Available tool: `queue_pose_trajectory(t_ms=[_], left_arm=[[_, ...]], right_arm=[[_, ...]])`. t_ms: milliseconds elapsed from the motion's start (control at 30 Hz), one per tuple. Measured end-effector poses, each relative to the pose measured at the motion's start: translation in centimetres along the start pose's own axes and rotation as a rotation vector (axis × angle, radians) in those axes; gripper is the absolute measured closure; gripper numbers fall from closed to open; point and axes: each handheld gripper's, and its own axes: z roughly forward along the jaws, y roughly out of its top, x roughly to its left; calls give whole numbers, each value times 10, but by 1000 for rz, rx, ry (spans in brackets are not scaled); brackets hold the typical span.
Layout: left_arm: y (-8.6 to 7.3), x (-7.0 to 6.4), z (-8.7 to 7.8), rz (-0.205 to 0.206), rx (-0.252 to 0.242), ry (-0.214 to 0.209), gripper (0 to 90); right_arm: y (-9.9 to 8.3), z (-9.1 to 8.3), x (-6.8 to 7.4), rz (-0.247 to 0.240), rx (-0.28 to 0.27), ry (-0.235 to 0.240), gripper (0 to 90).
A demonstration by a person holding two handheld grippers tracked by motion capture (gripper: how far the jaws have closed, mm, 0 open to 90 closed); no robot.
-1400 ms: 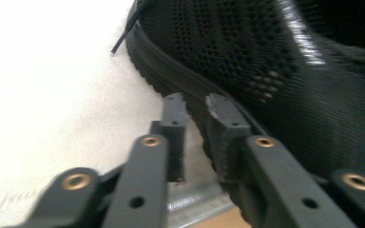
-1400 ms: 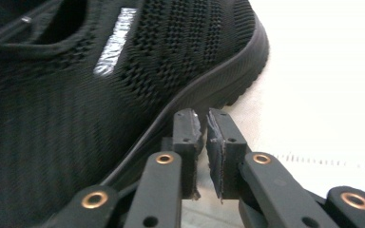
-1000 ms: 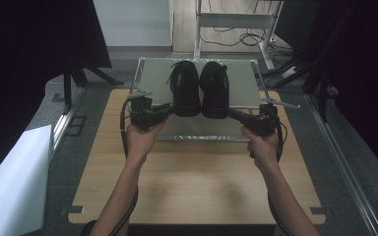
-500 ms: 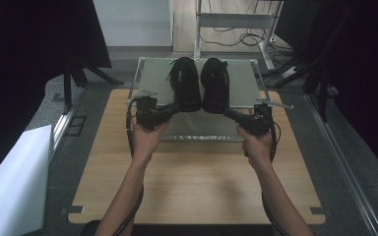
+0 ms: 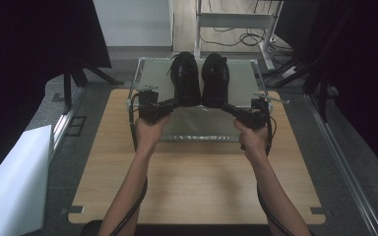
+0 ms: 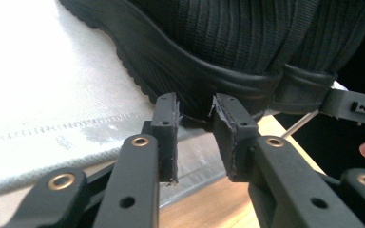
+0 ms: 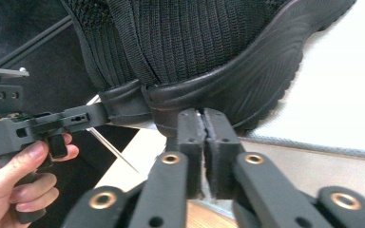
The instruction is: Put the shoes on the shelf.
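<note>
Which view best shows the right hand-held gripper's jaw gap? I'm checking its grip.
The right gripper view: the right hand-held gripper has its jaws pressed together at the shoe heel. The high view shows it small.

a wooden table carries a grey tray holding two black shoes.

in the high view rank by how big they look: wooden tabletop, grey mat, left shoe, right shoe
1. wooden tabletop, largest.
2. grey mat, clearly smaller than the tabletop.
3. left shoe and right shoe: smallest, and they look alike in size, so no ranking between them.
</note>
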Motion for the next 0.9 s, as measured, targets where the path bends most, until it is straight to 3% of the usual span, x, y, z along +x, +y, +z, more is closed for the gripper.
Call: queue_pose_trajectory(t_ms=[67, 200, 467, 567, 767, 900], left_arm=[[-3, -1, -2, 2, -8, -11, 662], [-9, -3, -8, 40, -19, -41, 543], [-28, -7, -24, 139, -18, -12, 379], [-35, -9, -28, 163, -15, 19, 295], [-47, -10, -37, 192, -11, 61, 209], [-57, -10, -46, 202, -9, 81, 164]], right_arm=[[0, -2, -1, -2, 3, -1, 801], [-3, -7, -7, 6, 6, 64, 713], [-10, -27, -10, -45, 2, 88, 569], [-14, -34, -8, -114, 1, 68, 508], [-25, -43, -3, -237, 35, 41, 387], [-35, -47, -4, -282, 73, 31, 306]])
